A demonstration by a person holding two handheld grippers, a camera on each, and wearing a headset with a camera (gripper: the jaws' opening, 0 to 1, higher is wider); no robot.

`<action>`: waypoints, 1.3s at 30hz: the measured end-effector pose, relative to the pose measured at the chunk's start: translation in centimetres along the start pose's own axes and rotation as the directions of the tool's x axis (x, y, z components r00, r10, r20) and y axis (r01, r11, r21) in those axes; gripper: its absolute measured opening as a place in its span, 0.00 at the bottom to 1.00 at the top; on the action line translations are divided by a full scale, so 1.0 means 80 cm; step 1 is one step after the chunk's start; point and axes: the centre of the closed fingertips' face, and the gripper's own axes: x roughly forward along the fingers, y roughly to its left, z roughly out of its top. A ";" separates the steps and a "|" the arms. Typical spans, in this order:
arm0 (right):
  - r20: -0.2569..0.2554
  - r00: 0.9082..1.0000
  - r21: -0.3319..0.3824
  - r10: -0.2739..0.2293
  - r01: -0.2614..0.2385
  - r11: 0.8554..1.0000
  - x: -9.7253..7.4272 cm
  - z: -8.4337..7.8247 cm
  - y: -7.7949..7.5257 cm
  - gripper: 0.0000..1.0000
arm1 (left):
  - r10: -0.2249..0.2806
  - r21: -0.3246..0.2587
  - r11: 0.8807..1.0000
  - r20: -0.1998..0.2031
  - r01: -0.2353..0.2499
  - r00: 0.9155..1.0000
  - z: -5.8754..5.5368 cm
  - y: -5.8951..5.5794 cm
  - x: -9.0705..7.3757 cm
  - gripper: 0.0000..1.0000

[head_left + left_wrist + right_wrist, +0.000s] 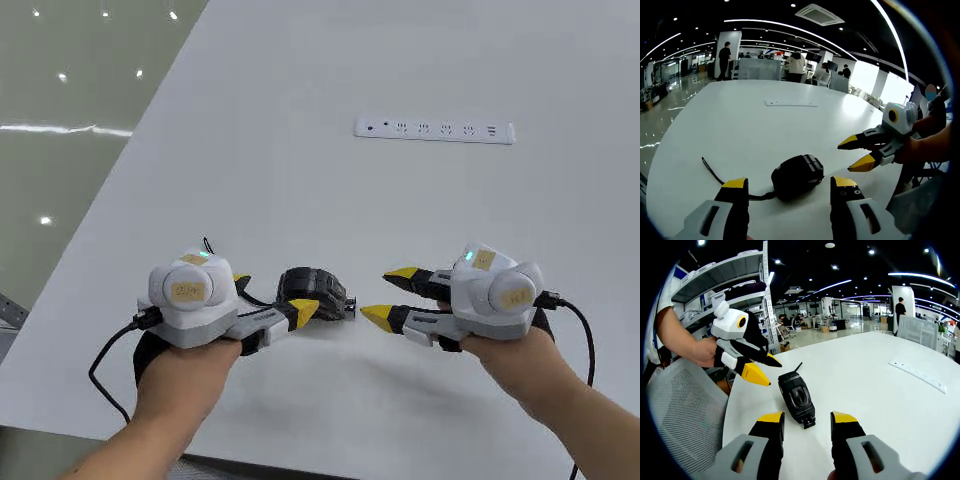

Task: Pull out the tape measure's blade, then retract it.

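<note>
The left gripper [272, 296] and right gripper [388, 295] are wide open and empty beside the tape measure [315, 292]. The right gripper view shows its blade tip [808, 423].

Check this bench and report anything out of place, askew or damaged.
Nothing stands out. The black tape measure looks intact and lies on the white table between the open left gripper and right gripper, its cord trailing behind. The power strip lies flat farther back.
</note>
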 end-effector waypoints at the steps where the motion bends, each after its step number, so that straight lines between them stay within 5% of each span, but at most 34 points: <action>1: 0.003 1.000 -0.001 -0.003 0.003 1.000 -0.003 0.001 0.002 0.34 | -0.007 0.011 1.000 0.005 0.007 1.000 0.001 0.001 -0.004 0.64; 13: -0.003 0.999 -0.004 -0.038 0.038 0.999 -0.036 -0.003 0.005 0.41 | -0.057 0.088 0.995 0.002 0.057 0.998 -0.007 0.003 -0.035 0.70; 23: 0.008 0.997 0.003 -0.081 0.081 0.997 -0.071 -0.007 0.007 0.49 | -0.058 0.073 0.996 0.000 0.058 0.998 -0.021 0.018 -0.066 0.72; 39: 0.012 0.989 0.042 -0.149 0.148 0.988 -0.112 -0.020 0.014 0.57 | -0.085 0.103 0.991 0.038 0.081 0.996 -0.014 0.030 -0.092 0.74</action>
